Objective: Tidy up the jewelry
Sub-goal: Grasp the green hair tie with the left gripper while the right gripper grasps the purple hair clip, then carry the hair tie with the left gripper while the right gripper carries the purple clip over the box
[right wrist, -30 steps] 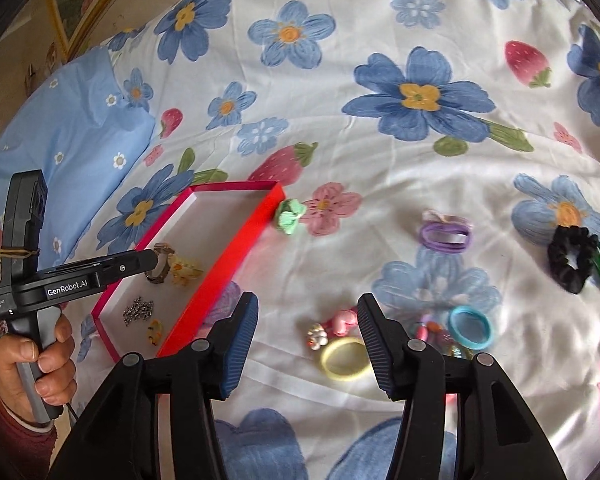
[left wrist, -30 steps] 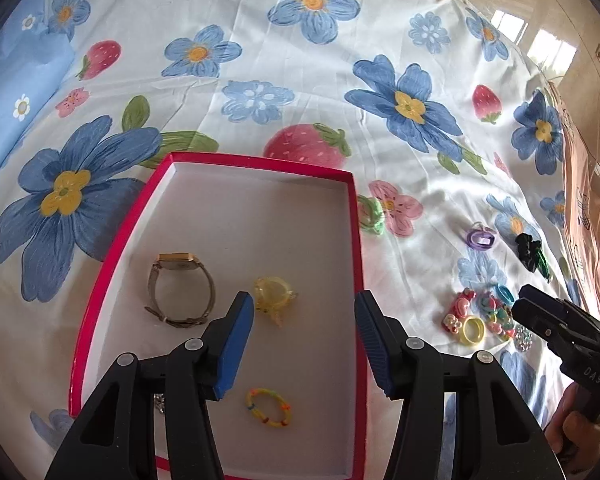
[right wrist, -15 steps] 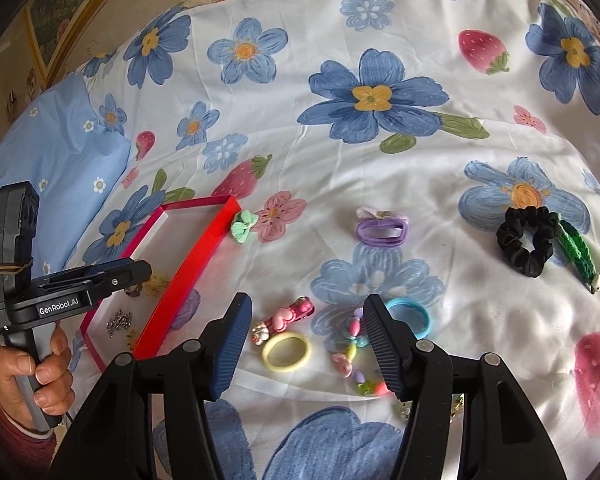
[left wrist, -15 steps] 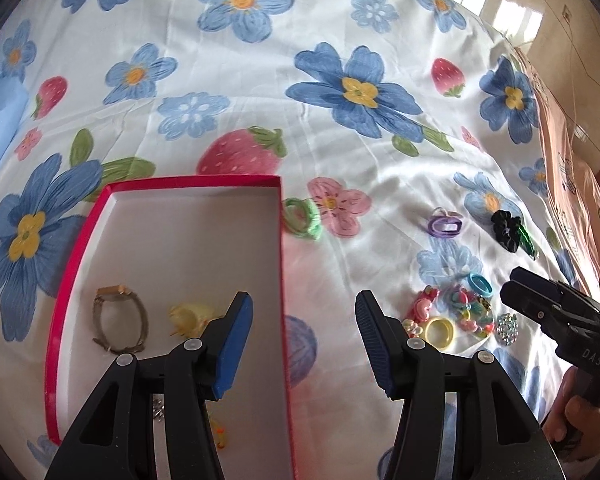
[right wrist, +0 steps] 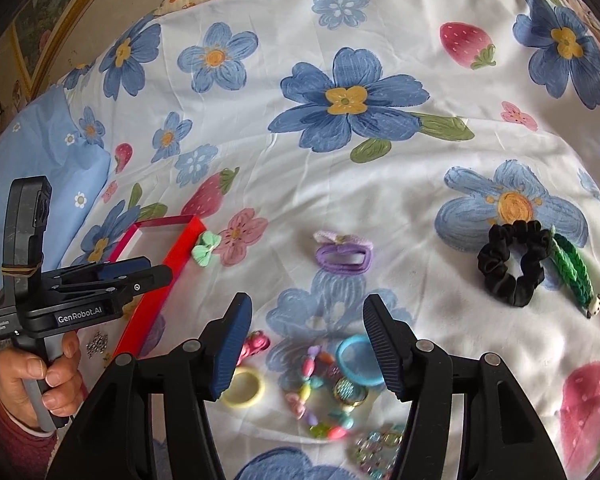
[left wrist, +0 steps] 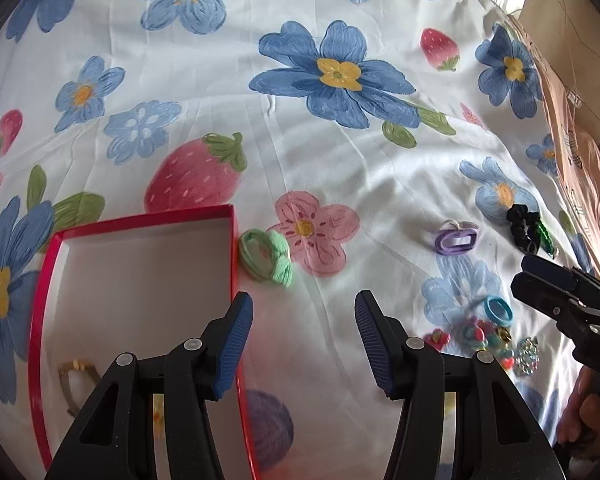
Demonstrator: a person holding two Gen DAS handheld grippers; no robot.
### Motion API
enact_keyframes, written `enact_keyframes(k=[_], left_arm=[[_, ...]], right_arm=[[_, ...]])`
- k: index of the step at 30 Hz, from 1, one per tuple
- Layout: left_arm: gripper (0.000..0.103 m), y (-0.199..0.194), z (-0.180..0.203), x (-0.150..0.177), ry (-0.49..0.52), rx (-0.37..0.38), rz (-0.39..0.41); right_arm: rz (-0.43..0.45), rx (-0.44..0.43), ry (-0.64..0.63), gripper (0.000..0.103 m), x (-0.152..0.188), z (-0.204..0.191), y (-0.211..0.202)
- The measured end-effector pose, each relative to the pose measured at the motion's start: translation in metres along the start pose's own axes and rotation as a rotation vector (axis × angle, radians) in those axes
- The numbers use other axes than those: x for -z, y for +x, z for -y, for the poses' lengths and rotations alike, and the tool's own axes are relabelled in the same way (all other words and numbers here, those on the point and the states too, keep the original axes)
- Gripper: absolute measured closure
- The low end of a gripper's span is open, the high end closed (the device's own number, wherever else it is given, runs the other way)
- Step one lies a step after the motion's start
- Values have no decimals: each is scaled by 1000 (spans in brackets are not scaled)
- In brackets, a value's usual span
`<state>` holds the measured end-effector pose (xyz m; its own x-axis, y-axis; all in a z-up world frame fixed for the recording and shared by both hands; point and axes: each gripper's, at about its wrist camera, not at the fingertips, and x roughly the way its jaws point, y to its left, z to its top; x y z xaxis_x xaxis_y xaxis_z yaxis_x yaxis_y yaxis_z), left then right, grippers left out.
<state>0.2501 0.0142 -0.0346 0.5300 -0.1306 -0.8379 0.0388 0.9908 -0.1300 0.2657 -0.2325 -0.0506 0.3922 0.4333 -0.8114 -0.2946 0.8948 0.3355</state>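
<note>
My left gripper (left wrist: 302, 312) is open and holds nothing; it hangs over the right wall of the red box (left wrist: 234, 248), beside a green bow hair tie (left wrist: 266, 256). A watch (left wrist: 76, 376) lies inside the box. My right gripper (right wrist: 306, 312) is open over a pile on the sheet: a beaded bracelet (right wrist: 312, 392), a blue ring (right wrist: 358, 360), a yellow ring (right wrist: 244, 390) and a pink clip (right wrist: 254, 344). Nothing is between its pads. A purple hair tie (right wrist: 344, 256) lies just beyond it.
A black scrunchie (right wrist: 514, 264) and a green braided clip (right wrist: 572, 276) lie at the right. A sparkly bracelet (right wrist: 376, 448) sits near the front. A blue pillow (right wrist: 40, 168) is at the left, and a hand (right wrist: 40, 376) grips the left tool.
My left gripper has slid right, from over the box's inside to its right wall. The right gripper has come forward over the pile, its jaws a little wider.
</note>
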Motion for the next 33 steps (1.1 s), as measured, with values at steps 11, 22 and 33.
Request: enact_keyframes(k=[11,22,33], left_arm=[[68,64,11,-23,65,-48,-102],[100,64,7,-24,77,-30,-78],[101,10,-5,-2,8,73,-10]], right_arm=[[-39,27,13,43,-18,19,41],[-52,65,16,93,-18,25,59],[-5,20,6,96,-14,10,29]])
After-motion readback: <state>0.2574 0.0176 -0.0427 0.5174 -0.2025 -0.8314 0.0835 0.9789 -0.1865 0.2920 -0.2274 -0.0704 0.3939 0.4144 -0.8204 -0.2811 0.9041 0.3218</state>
